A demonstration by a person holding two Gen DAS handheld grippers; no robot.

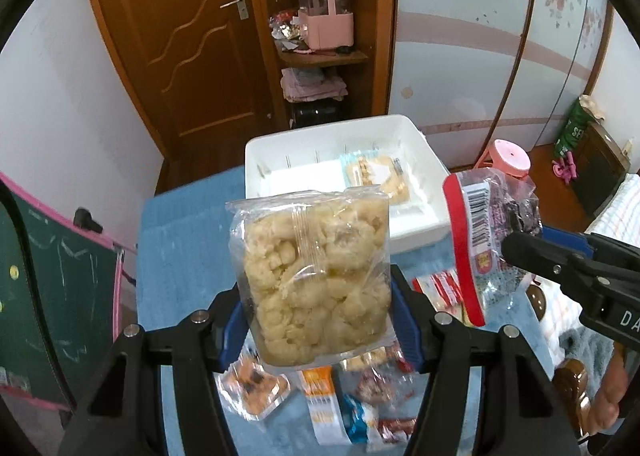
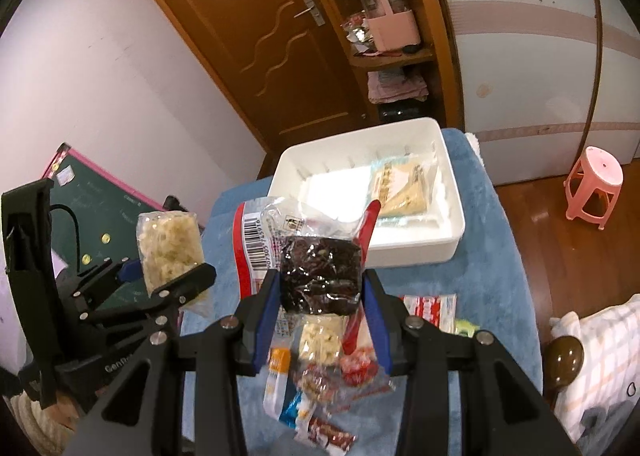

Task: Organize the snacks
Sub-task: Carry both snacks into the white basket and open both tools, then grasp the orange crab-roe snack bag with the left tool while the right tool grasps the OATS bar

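Snacks: left tongs [image 1: 316, 320] clamp pale packet [image 1: 316, 276], right tongs [image 2: 320, 296] clamp dark packet [image 2: 320, 276], above half-empty white bin [image 2: 448, 176].

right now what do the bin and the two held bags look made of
Bin: smooth white hard plastic, likely; glossy moulded walls.
Pale snack bag: clear crinkly plastic film; contents show through.
Dark snack bag: clear film with red printed edge, barcode.

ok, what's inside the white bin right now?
One clear packet of pale biscuits lies at the right side of the white bin; the left floor looks bare. The near corner is hidden behind the held dark snack bag.
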